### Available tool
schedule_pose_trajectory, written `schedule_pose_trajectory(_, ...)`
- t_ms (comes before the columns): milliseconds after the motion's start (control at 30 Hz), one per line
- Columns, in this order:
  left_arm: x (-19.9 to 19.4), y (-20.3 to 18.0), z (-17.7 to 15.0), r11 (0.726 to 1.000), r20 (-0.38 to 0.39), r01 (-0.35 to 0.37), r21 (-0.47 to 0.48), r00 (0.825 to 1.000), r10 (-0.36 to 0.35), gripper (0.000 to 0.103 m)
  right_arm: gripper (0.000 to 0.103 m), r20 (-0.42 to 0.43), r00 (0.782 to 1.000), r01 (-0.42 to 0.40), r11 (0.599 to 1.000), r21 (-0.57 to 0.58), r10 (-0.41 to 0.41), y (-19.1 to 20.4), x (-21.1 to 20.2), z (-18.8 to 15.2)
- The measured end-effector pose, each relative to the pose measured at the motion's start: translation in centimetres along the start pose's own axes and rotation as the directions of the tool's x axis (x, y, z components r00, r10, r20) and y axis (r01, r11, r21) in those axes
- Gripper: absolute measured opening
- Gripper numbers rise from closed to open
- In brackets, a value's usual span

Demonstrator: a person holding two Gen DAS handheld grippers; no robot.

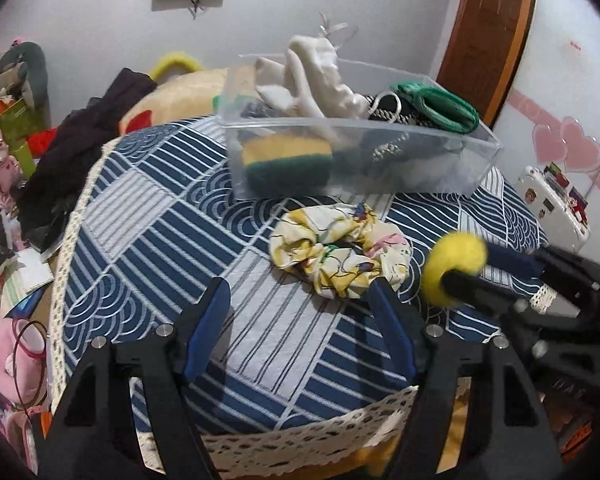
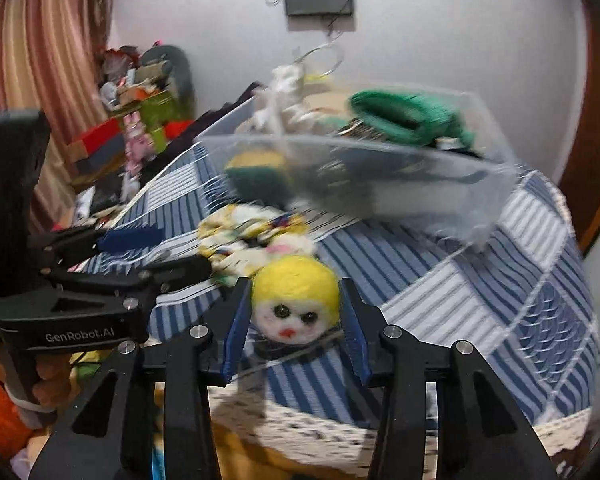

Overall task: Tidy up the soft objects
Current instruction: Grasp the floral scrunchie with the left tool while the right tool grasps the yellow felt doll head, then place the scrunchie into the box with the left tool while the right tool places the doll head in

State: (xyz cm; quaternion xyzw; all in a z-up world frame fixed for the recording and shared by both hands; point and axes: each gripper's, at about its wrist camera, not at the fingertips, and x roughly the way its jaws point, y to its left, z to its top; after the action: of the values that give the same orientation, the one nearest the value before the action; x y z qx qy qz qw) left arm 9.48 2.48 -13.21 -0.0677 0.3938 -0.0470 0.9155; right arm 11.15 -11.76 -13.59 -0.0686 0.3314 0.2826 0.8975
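A clear plastic bin (image 1: 488, 152) stands at the back of the blue patterned tablecloth (image 1: 148, 216); it holds a yellow-green sponge (image 1: 286, 160), white cloth (image 1: 320, 84), a green cord (image 1: 440, 108) and dark items. A yellow floral scrunchie (image 1: 336, 248) lies in front of the bin, just ahead of my open, empty left gripper (image 1: 300, 292). My right gripper (image 2: 296, 304) is shut on a yellow felt doll head (image 2: 296, 300) with a white face, held above the cloth to the scrunchie's right; the doll also shows in the left wrist view (image 1: 454, 264).
Clutter of boxes, toys and dark cloth (image 1: 80, 148) lies off the table's left edge. A white case (image 1: 556, 204) stands to the right. A lace trim (image 1: 300, 432) marks the table's near edge. The right wrist view is motion-blurred; the bin (image 2: 460, 176) and scrunchie (image 2: 252, 232) show there.
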Motion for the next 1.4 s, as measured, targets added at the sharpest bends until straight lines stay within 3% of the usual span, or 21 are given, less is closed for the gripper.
schedule_pose_trajectory(100,0.9,-0.6,0.5,1.000,-0.011,-0.001,0.017,1.000,0.001,0.082,0.040,0.021,0.999,0.046,0.999,0.014,-0.047,-1.1,-0.7,0.2)
schedule_pose_trajectory(300,3.0,-2.1,1.6,0.998,-0.016,0.003,0.064,1.000,-0.002,0.082,0.040,0.023,0.998,0.051,0.997,0.051,-0.052,-2.4,-1.0,0.1)
schedule_pose_trajectory(333,3.4,-2.3,1.7,0.998,-0.018,0.005,0.067,1.000,-0.004,0.078,0.040,0.023,0.998,0.051,0.997,0.051,-0.053,-2.4,-1.0,0.0)
schedule_pose_trajectory(400,4.1,-2.5,1.8,0.997,-0.031,0.023,0.071,0.999,-0.021,0.056,0.040,0.022,0.998,0.051,0.997,0.051,-0.052,-2.5,-1.2,-0.1)
schedule_pose_trajectory(433,4.2,-2.5,1.7,0.997,-0.027,0.037,0.072,0.999,-0.035,0.054,0.040,0.023,0.998,0.051,0.997,0.050,-0.052,-2.4,-1.2,-0.1)
schedule_pose_trajectory(500,3.7,-2.5,1.5,0.995,-0.010,0.054,0.082,0.999,-0.053,0.026,0.040,0.028,0.998,0.055,0.997,0.050,-0.057,-2.5,-1.4,0.1)
schedule_pose_trajectory(600,2.9,-2.4,1.2,0.995,0.004,0.066,0.081,0.998,-0.067,0.016,0.040,0.037,0.997,0.068,0.997,0.049,-0.069,-2.7,-1.5,0.3)
schedule_pose_trajectory(833,-0.9,-1.5,1.6,0.997,0.104,0.033,0.063,0.994,-0.039,0.014,0.040,0.088,0.991,0.100,0.994,0.040,-0.103,-3.0,-2.9,1.5)
schedule_pose_trajectory(1100,-4.8,-0.8,4.1,0.999,0.230,0.033,0.033,0.972,-0.040,0.014,0.040,0.189,0.969,0.152,0.987,0.060,-0.161,-4.5,-5.1,4.2)
schedule_pose_trajectory(1267,-5.4,-0.6,7.0,0.999,0.282,0.033,0.017,0.959,-0.036,0.014,0.040,0.244,0.950,0.187,0.981,0.057,-0.195,-5.0,-5.4,5.8)
schedule_pose_trajectory(1400,-4.2,-0.9,8.7,0.999,0.289,0.026,0.020,0.957,-0.031,0.014,0.040,0.234,0.949,0.202,0.977,0.063,-0.212,-5.7,-4.0,6.8)
